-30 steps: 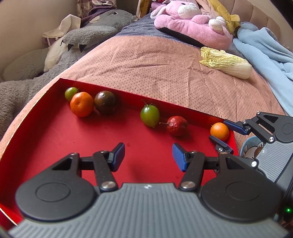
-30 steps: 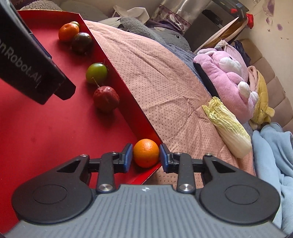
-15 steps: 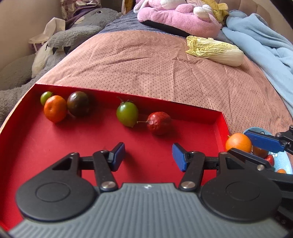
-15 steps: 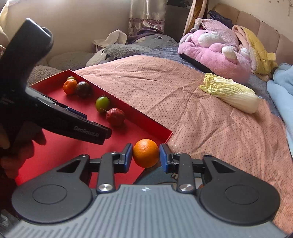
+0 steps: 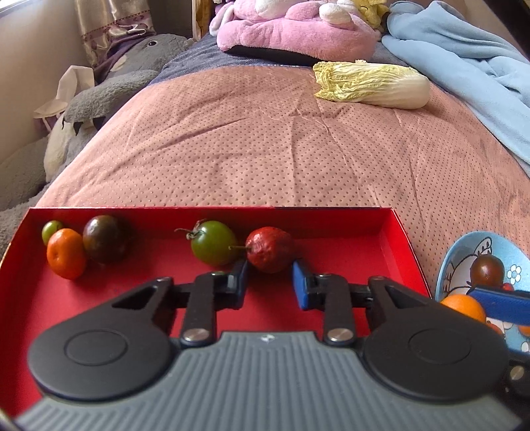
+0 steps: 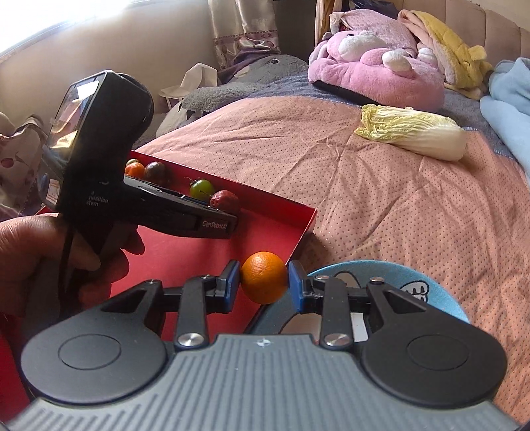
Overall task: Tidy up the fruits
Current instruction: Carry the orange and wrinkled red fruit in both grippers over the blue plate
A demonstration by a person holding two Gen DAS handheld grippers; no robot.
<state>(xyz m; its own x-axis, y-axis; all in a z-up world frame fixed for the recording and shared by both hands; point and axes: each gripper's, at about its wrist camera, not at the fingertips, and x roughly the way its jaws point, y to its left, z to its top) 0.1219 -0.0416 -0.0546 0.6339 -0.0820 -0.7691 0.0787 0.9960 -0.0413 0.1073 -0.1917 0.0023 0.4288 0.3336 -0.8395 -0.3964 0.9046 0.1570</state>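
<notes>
On the bed, a red tray lies on the dotted pink cover. In the tray's far left corner a small green fruit sits against a small orange fruit, with a dark purple fruit touching that one on its right. Further right along the far wall rests a green tomato with a stem, and just beside it a wrinkled red fruit.

The left tongs point down into the tray at the wrinkled red fruit. Their jaws have closed in narrow, and the fruit's near side sits between the blue tips; whether the pads press on it is hard to tell. In the right wrist view a hand grips the handle of these tongs over the tray.

Off the tray's right edge stands a blue cartoon-printed bowl with a dark fruit and other fruit inside. The right tongs are clamped on an orange, held in the air over the tray's near right corner and the bowl's rim.

Beyond, on the cover's far right side, lies a napa cabbage, with a pink plush toy behind it and a blue blanket at the right edge of the bed.
</notes>
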